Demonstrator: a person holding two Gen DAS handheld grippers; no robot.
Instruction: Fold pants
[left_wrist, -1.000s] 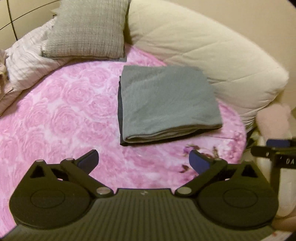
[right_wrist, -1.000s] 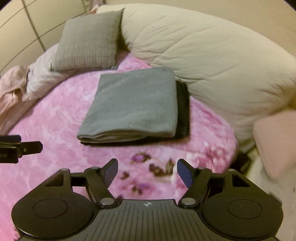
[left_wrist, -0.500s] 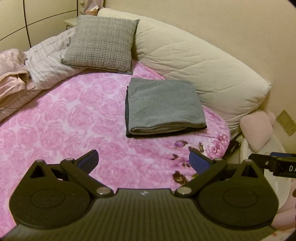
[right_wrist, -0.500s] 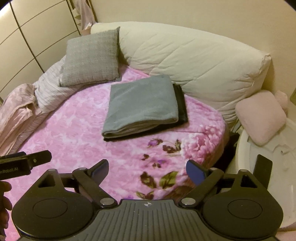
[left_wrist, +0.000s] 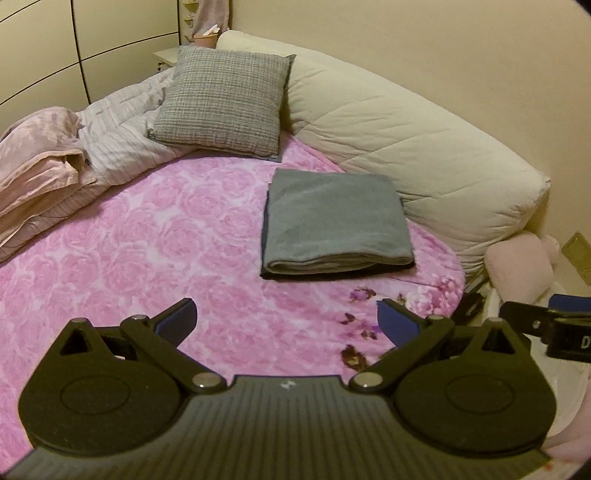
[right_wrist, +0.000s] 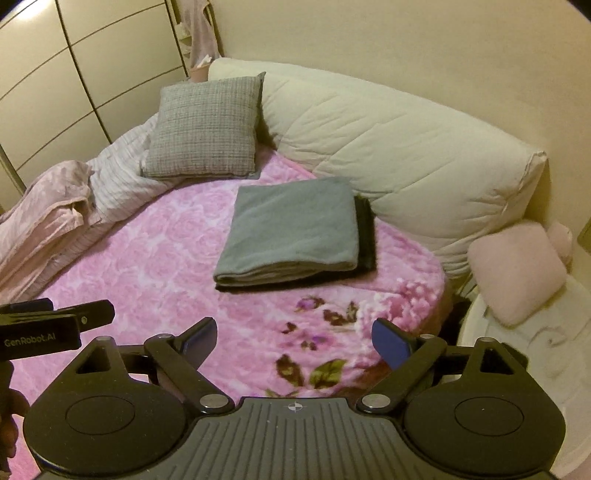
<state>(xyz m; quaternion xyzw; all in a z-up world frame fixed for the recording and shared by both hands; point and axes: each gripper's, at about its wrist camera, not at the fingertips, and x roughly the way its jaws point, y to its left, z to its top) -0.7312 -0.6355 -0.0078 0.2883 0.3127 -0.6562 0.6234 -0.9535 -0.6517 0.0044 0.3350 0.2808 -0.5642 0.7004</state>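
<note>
Now both jaws gape empty over the pink rose blanket (left_wrist: 122, 258); folded pants (right_wrist: 291, 229) near cream duvet (right_wrist: 399, 147).

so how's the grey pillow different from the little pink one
The grey pillow has a woven check pattern; the pink pillow is plain and fuzzy-looking. The grey one leans on the bedding at the head of the pink blanket; the pink one sits off the bed's edge, beside the cream duvet. The grey one looks larger. Both are squarish and soft.
</note>
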